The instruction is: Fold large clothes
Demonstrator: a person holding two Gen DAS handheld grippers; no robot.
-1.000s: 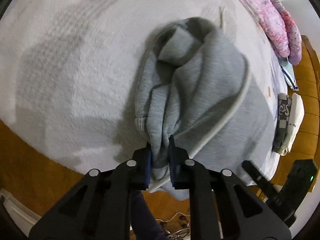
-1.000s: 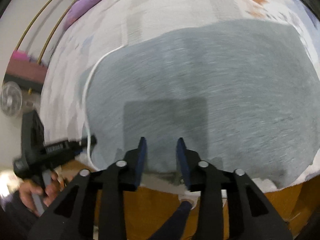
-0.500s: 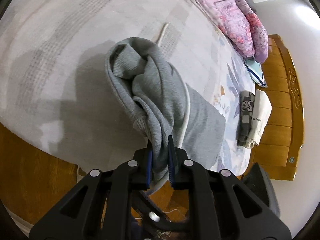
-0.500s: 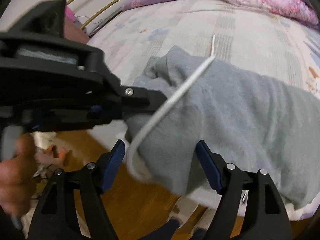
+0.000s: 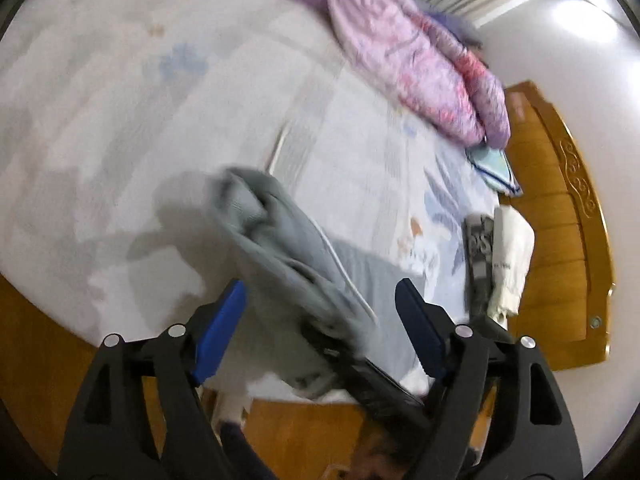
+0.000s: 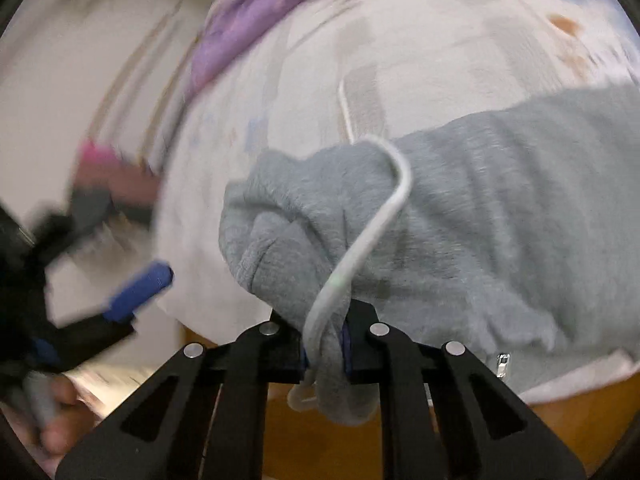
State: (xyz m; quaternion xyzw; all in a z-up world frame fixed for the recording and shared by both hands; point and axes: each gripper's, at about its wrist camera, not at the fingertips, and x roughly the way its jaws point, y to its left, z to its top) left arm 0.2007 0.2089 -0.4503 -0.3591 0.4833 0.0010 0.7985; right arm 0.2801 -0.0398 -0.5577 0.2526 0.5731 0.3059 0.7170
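Bedroom setting: a bed (image 5: 120, 120) with a pale patterned sheet fills both views, with its wooden frame (image 5: 560, 240) at the right of the left wrist view.

Item 1, grey sweatshirt (image 6: 480, 220): lies on the near part of the bed, close to the edge. One bunched end is lifted off the sheet; the rest spreads flat toward the right in the right wrist view. A white drawstring (image 6: 384, 208) loops over the raised bunch and runs down into the right tongs.

Item 2, right tongs (image 6: 326, 344): drawn together, clamped on a fold of the sweatshirt and on the drawstring. Cloth hangs below the fingers over the bed's edge.

Item 3, left tongs (image 5: 320, 320): blue-padded fingers (image 5: 218, 332) spread wide apart, holding nothing. The raised sweatshirt end sits between and beyond them, blurred; whether it touches either pad cannot be told. The same tongs show blurred at the left of the right wrist view.

Item 4, pink and purple quilt (image 5: 420, 60): heaped at the far side of the bed.

Item 5, folded clothes (image 5: 500, 260): a small stack, grey and white, at the bed's right side near the frame, well apart from the sweatshirt.
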